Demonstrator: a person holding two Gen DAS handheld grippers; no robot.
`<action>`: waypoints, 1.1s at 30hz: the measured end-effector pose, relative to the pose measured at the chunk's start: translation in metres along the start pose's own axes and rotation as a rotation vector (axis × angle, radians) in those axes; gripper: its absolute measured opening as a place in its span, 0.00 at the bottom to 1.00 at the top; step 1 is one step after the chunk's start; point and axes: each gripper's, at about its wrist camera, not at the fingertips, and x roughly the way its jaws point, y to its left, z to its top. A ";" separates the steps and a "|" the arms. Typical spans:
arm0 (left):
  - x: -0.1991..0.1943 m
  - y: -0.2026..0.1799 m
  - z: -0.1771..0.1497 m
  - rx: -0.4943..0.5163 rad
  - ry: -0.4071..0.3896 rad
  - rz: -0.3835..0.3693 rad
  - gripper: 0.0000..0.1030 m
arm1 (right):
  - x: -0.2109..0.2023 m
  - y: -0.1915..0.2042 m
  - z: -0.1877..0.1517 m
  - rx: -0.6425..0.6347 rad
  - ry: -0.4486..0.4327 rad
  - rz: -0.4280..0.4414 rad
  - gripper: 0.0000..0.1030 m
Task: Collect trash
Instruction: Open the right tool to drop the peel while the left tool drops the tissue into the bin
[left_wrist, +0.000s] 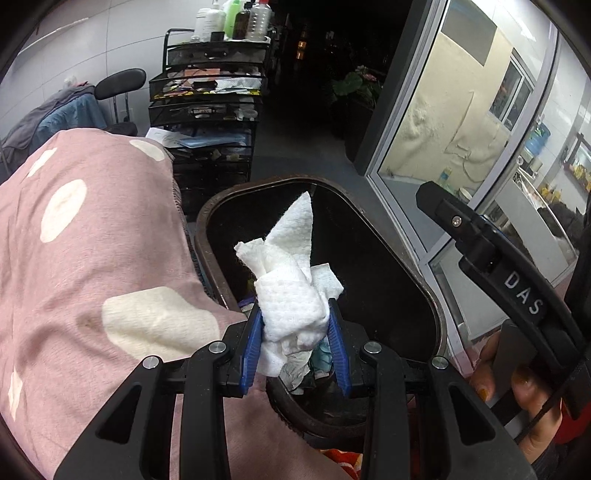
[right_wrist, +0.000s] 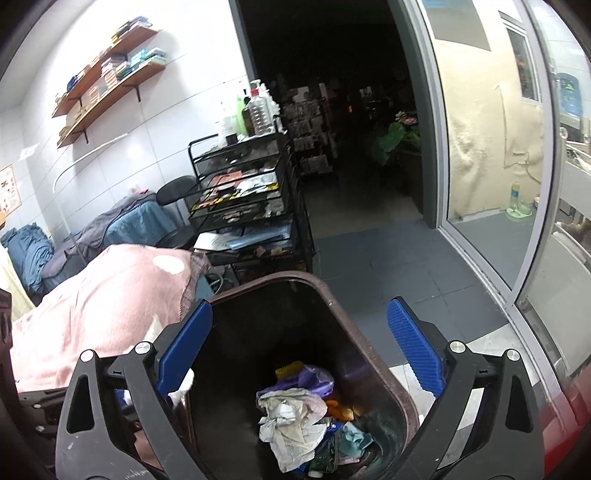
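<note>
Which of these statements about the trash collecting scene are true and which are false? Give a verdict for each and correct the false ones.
1. The left gripper holds a white paper towel wad. True.
2. The right gripper is shut on a bottle. False: it is open and empty.
3. The brown bin already contains crumpled trash. True.
4. The bin is closed by a lid. False: it is open at the top.
5. The pink blanket has pale spots. True.

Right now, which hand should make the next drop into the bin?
Left. The left gripper has its fingers clamped on the wad of white tissue, right above the open brown bin. The right gripper is open and empty.
</note>
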 end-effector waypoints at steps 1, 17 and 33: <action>0.002 -0.001 0.001 0.003 0.005 0.001 0.32 | 0.000 -0.001 0.000 0.003 0.001 -0.001 0.93; 0.000 -0.011 -0.002 0.063 -0.041 0.055 0.88 | -0.008 -0.017 0.003 0.080 -0.023 -0.043 0.95; -0.089 0.023 -0.028 -0.083 -0.325 0.141 0.94 | -0.029 0.004 0.005 0.049 -0.074 0.059 0.95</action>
